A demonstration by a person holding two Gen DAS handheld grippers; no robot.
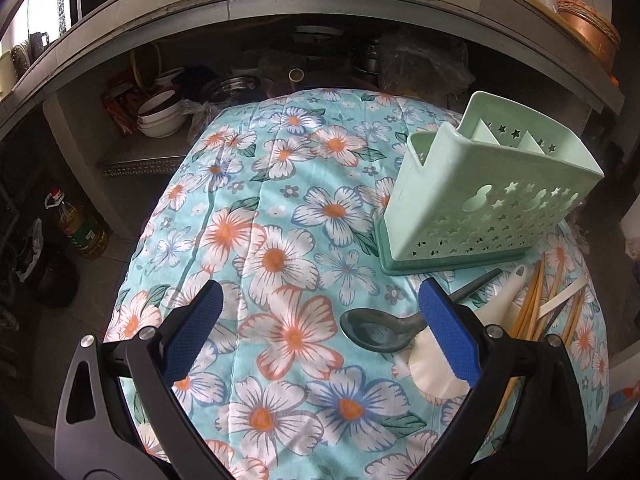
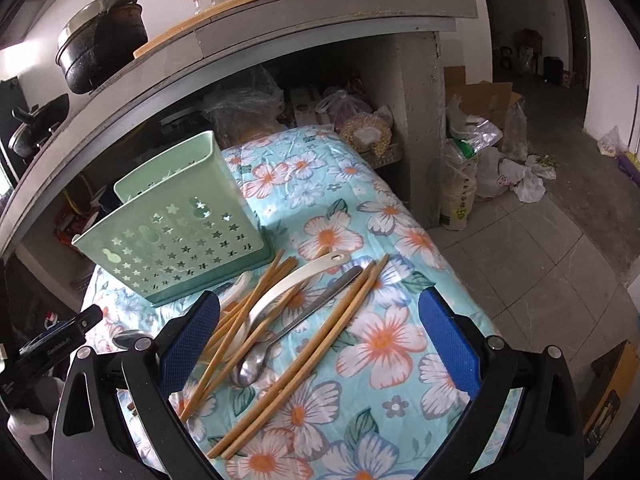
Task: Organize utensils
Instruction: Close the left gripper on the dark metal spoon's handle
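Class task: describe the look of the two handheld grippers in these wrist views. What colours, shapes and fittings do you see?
Both look alike. The left gripper and right gripper each have two curved black arms ending in jaws faced with blue, finely textured pads. Round silver bolts mark the joints, and a grey plate with a triangular cut-out sits at lower left. No cables, sleeves or hands are visible.

Soft daylight, sharp centre, strong fisheye bending (dark vignetted corners).

— Where's the holder?
— The mint-green utensil holder [image 2: 176, 236] stands upright on its tray, star-holed.
— And the utensils?
— Loose beside it — bamboo chopsticks [image 2: 304, 354], steel spoon [image 2: 288, 330], white spoon [image 2: 296, 280], dark spoon [image 1: 384, 328].
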